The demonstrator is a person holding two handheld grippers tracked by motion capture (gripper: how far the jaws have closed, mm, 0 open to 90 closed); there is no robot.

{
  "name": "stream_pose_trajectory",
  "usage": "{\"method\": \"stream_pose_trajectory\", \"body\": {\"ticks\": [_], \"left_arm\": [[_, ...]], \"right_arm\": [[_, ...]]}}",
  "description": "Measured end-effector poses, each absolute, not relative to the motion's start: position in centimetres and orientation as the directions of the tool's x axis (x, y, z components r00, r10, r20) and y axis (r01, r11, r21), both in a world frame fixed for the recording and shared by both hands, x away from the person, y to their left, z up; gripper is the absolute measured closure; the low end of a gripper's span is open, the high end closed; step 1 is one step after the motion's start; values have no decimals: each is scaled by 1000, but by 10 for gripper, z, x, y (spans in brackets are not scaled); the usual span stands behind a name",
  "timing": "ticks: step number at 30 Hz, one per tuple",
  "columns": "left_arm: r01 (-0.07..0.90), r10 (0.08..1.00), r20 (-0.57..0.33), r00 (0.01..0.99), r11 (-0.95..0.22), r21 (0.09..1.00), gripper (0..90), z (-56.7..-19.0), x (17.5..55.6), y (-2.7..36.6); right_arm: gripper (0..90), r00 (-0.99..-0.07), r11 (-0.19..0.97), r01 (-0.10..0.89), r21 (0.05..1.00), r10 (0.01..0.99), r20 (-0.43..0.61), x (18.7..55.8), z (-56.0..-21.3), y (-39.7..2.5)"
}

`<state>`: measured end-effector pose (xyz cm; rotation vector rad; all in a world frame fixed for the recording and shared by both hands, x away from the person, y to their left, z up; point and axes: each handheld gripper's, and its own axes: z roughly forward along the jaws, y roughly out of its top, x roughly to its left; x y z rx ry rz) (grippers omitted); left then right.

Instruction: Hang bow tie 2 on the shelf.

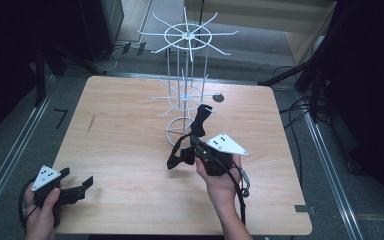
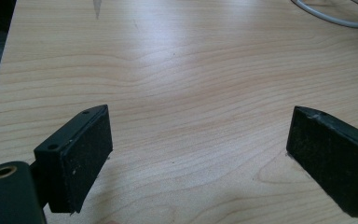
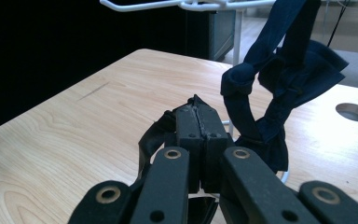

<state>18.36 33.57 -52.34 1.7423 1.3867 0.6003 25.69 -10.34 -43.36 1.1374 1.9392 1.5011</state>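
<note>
Right tongs (image 3: 199, 122) clenched on dark strap (image 3: 279, 74); high view shows left tongs (image 1: 75, 182) released near table (image 1: 130, 150) corner.

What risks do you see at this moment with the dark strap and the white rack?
The right gripper pinches just a thin part of the dark strap, so it may slip out. The strap hangs close to the white wire rack; loose loops may snag on an arm and tip it.

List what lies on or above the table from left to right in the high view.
Left gripper, open near the table's front-left corner → dark fabric strap → right gripper, shut on the strap → round hole in the tabletop. The white wire rack overlaps the strap and right gripper, so its place is left out.
</note>
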Motion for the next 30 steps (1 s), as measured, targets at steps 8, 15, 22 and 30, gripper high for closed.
{"method": "stream_pose_trajectory", "body": {"ticks": [8,15,22,30], "left_arm": [[565,952,-117,283,-67,822,74,-524,184,336],[565,952,-116,283,-68,822,74,-524,184,336],[566,952,-116,284,-69,822,74,-523,184,336],[565,952,-117,283,-67,822,74,-523,184,336]], "right_arm": [[900,-561,64,328,943,816,140,256,-427,-109],[900,-559,57,314,948,818,136,254,-419,-112],[900,-561,53,297,953,817,129,253,-411,-115],[900,-560,49,283,958,819,123,252,-404,-116]]}}
